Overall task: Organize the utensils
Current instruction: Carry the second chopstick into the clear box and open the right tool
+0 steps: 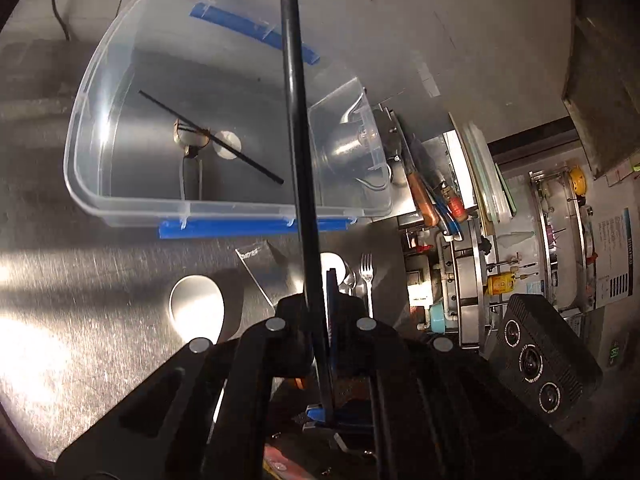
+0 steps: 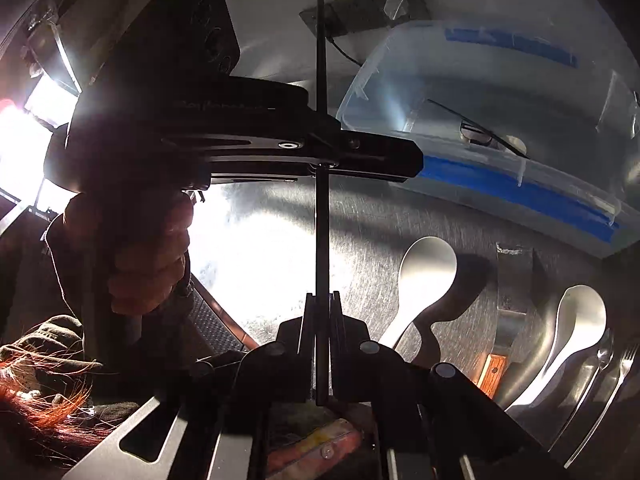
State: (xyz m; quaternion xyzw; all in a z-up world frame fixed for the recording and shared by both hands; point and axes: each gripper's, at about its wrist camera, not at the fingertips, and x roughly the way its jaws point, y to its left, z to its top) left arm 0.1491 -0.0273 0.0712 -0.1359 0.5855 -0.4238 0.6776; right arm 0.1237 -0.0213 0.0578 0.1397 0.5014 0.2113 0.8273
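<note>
My right gripper [image 2: 320, 312] is clamped on a black chopstick [image 2: 321, 220]; my left gripper [image 1: 320, 304] pinches another chopstick [image 1: 294, 120]. Both sticks run straight ahead, toward the bin [image 1: 86, 184]. Spoons [image 2: 428, 272] lie short of the bin. Inside it: one chopstick [image 1: 212, 138] lying diagonally, a brush [image 1: 191, 140], a smaller tub [image 1: 352, 148].

1 thin black chopstick [image 2: 321, 216] gripped upright, another black chopstick [image 1: 211, 137] laid diagonally in the clear plastic bin [image 1: 120, 204], 2 pale spoons [image 2: 424, 280] and a fork [image 1: 367, 276] left on the steel counter
</note>
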